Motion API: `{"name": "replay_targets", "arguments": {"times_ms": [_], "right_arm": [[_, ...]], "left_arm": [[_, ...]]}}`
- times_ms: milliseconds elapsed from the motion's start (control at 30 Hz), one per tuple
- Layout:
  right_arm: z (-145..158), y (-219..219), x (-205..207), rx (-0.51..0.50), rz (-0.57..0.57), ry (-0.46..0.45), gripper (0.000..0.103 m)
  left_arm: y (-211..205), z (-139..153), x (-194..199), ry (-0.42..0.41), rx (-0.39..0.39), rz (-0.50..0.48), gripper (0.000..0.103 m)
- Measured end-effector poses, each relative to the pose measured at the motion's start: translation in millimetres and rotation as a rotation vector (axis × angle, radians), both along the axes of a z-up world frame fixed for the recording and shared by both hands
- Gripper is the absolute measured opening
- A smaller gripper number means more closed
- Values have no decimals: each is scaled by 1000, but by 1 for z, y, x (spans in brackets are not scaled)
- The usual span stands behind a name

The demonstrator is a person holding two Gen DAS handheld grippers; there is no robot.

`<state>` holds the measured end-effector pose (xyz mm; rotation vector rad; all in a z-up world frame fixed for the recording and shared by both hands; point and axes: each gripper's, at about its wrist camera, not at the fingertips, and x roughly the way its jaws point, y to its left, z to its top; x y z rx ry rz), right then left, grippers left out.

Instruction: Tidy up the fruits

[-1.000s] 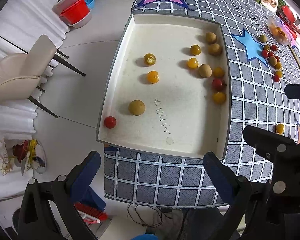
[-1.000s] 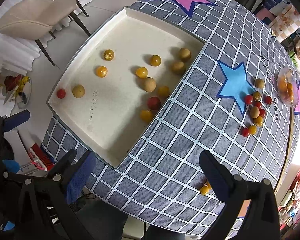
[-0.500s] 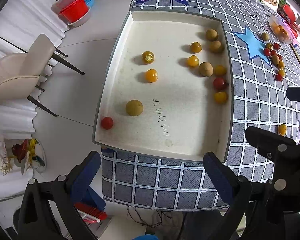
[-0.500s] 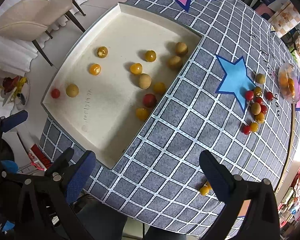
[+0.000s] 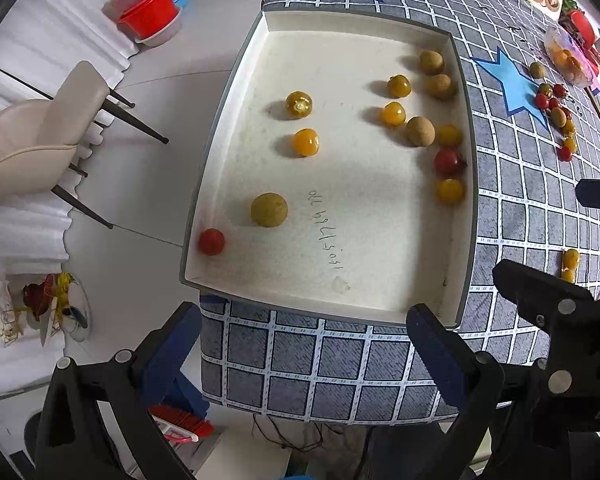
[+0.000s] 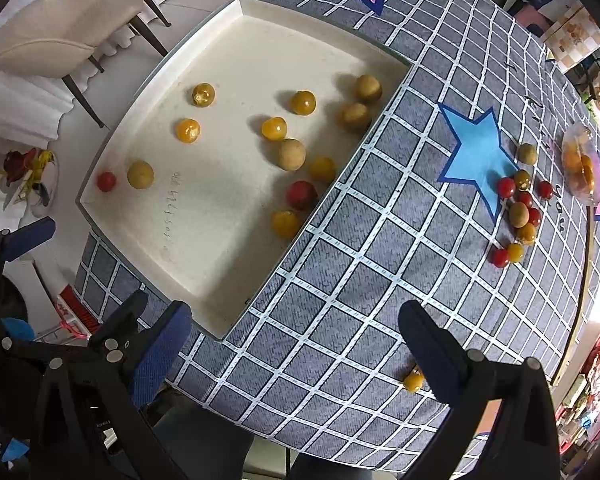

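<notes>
A cream tray [image 5: 260, 284] [image 6: 236, 4] lies on the grey checked tablecloth and holds several small fruits: yellow, brown and red ones. A red tomato [image 5: 211, 241] [image 6: 106, 181] sits in its near left corner beside a greenish-brown fruit [image 5: 269, 209] [image 6: 140, 174]. A loose cluster of fruits [image 6: 518, 208] [image 5: 558, 114] lies on the cloth by the blue star. A single yellow fruit [image 6: 413, 381] [image 5: 570, 259] lies near my right gripper. My left gripper [image 5: 300, 352] is open and empty above the table's near edge. My right gripper [image 6: 296, 344] is open and empty, above the cloth right of the tray.
A beige chair [image 5: 40, 136] [image 6: 68, 24] stands on the floor left of the table. Red and clear tubs [image 5: 150, 10] sit on the floor beyond it. A clear bag of orange fruit [image 6: 580, 166] lies at the far right of the table.
Both grippers have drawn a little closer to the table, so the tray appears larger. The fruits have not moved. Both grippers stay open.
</notes>
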<state>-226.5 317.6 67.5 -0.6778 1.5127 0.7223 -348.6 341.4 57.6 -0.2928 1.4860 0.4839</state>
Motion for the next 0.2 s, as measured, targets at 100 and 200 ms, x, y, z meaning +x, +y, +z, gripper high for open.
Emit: {"name": "replay_targets", "arguments": {"times_ms": [100, 200], "right_arm": [[0, 0, -1, 0, 0, -1, 103], [-1, 0, 0, 0, -1, -2, 103]], "left_arm": [[0, 1, -2, -10, 0, -5, 103], [-1, 2, -2, -13, 7, -13, 103]]}}
